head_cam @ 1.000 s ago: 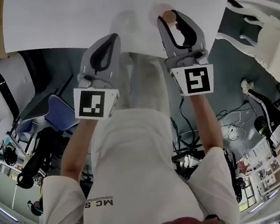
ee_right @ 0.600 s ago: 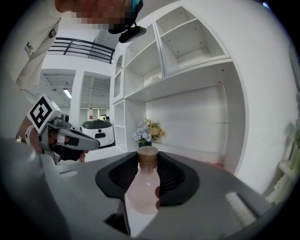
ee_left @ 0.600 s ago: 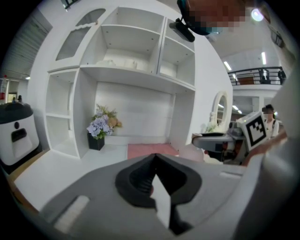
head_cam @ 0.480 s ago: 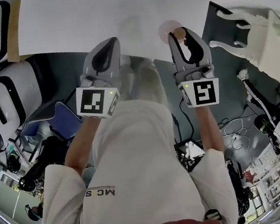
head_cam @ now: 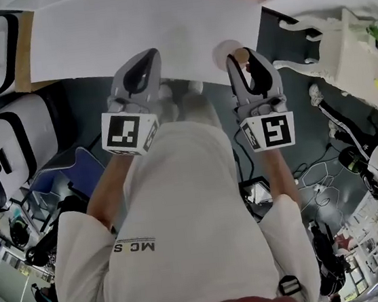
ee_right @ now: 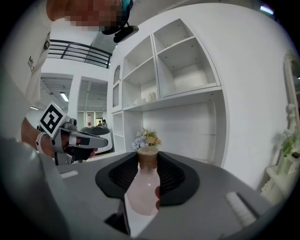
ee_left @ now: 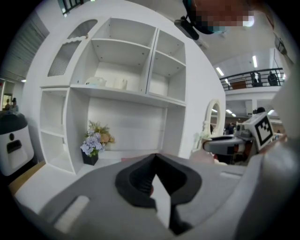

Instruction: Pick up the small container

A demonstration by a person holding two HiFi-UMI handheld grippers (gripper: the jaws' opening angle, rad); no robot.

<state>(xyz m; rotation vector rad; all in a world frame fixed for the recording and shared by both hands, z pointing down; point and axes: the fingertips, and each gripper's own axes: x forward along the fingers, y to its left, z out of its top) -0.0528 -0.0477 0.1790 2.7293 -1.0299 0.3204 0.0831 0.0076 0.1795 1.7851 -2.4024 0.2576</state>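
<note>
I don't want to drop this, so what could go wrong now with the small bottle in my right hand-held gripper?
The right hand-held gripper holds the small bottle by its smooth, rounded body, so it might slip or tilt. The left hand-held gripper is shut and empty, so nothing would catch it.

White lettered T-shirt (head_cam: 183, 216); grey left claw (head_cam: 150, 53) and right claw (head_cam: 242, 55) carry black-and-white marker cubes (head_cam: 127, 134).

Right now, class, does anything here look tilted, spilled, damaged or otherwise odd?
Nothing stands out. The small container stands upright, capped, clamped in the right gripper; the left gripper is shut and empty. The flower pot sits upright on the white shelf unit.
</note>
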